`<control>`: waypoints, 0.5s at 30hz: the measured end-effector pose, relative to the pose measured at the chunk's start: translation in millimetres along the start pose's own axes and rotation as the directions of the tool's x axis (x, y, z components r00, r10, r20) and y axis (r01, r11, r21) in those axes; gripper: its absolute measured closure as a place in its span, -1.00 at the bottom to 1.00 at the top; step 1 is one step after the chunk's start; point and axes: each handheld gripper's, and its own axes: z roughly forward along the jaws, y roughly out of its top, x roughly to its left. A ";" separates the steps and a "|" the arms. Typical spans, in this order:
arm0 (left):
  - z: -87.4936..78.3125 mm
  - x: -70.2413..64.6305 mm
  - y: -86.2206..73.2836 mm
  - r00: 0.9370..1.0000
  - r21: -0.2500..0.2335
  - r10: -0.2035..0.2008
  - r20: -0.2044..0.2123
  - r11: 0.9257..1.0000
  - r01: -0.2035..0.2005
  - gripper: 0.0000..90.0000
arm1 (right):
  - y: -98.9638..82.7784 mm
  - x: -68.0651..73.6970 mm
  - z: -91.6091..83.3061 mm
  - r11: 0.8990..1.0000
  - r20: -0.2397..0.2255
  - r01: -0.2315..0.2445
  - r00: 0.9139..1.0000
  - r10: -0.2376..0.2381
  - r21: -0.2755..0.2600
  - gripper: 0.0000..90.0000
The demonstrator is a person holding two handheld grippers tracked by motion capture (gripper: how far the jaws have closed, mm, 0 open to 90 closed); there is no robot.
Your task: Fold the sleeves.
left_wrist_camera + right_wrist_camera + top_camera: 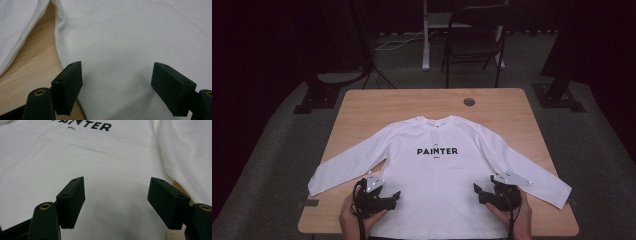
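A white long-sleeved shirt (pixel 437 170) with the black word PAINTER on its chest lies flat on the wooden table (pixel 402 102), collar away from me and both sleeves spread outward. My left gripper (pixel 396 196) rests low over the shirt's lower left part, jaws open. In the left gripper view the left gripper (pixel 116 86) stands wide over the shirt (pixel 130 37) beside its side seam, with nothing between the fingers. My right gripper (pixel 476 190) hovers over the lower right part, open. In the right gripper view the right gripper (pixel 116 203) spans bare fabric below the print (pixel 82 125).
A round cable hole (pixel 469 102) sits in the table's far right area. Behind the table stand a black chair (pixel 474 40) and a white desk leg (pixel 426 35). Black stand feet (pixel 324 92) flank the table on the dark floor.
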 end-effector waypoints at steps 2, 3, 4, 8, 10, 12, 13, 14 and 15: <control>-0.1 0.3 -0.3 1.000 -0.003 -0.003 0.003 1.000 0.003 -0.42 | -1.2 -3.4 -1.3 1.000 0.002 -0.011 1.000 0.011 0.000 -0.35; -0.1 0.3 -0.3 1.000 -0.003 -0.003 0.003 1.000 0.003 -0.42 | -1.6 -5.5 -2.1 1.000 0.006 -0.014 1.000 0.014 -0.001 -0.35; 0.0 0.2 -0.2 1.000 -0.003 -0.004 0.003 1.000 0.004 -0.42 | -1.9 -7.1 -2.9 1.000 0.008 -0.018 1.000 0.018 -0.002 -0.35; -0.1 0.8 0.0 1.000 -0.001 0.001 0.006 1.000 -0.001 -0.42 | -4.0 -12.4 -5.8 0.999 0.016 -0.036 0.999 0.036 -0.004 -0.35; -0.1 1.0 0.0 1.000 -0.001 0.002 0.008 1.000 -0.002 -0.42 | -4.5 -13.2 -6.1 0.999 0.018 -0.038 0.999 0.038 -0.004 -0.36; -0.1 1.7 0.0 1.000 -0.003 0.000 0.013 1.000 0.000 -0.42 | -5.6 -16.0 -7.5 0.999 0.024 -0.047 0.999 0.047 -0.006 -0.36; -0.1 1.6 0.0 1.000 -0.002 0.000 0.013 1.000 0.000 -0.42 | -6.0 -18.0 -9.0 0.999 0.028 -0.054 0.998 0.054 -0.007 -0.36; -0.1 1.6 0.0 1.000 -0.002 0.000 0.013 1.000 0.000 -0.42 | -6.2 -19.0 -9.6 0.998 0.028 -0.054 0.998 0.054 -0.011 -0.36; -0.1 1.5 0.1 1.000 0.000 0.001 0.013 1.000 -0.001 -0.42 | -6.2 -19.0 -9.6 0.998 0.028 -0.054 0.998 0.054 -0.011 -0.36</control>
